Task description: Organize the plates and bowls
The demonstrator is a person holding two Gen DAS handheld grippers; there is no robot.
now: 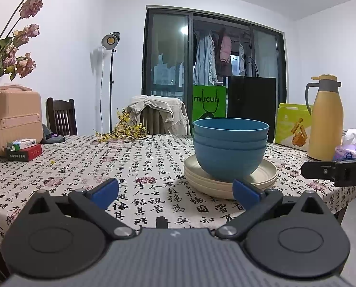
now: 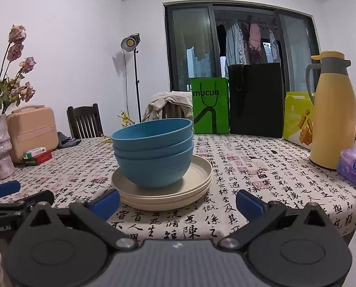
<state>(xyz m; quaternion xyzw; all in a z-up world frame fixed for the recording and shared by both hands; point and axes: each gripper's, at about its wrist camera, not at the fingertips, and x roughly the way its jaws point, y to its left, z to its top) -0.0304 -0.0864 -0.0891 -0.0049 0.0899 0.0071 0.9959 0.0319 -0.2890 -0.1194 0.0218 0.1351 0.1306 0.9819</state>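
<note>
left gripper (image 1: pixel 175 192): released, empty, low centre of frame
bowls (image 1: pixel 230 150): three nested on plates (image 1: pixel 230 179), centre-right; we'd pinch the top rim, lift straight up
right gripper (image 2: pixel 178 199): released, empty; we'd steady the plates' rim

Both views low, facing bowls (image 1: pixel 230 153)

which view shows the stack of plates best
The right wrist view: the plates show whole, all three rims clear between the open jaws, under the blue bowls. In the left wrist view the plates sit to the right and a blue finger pad covers part of the front rim.
</note>
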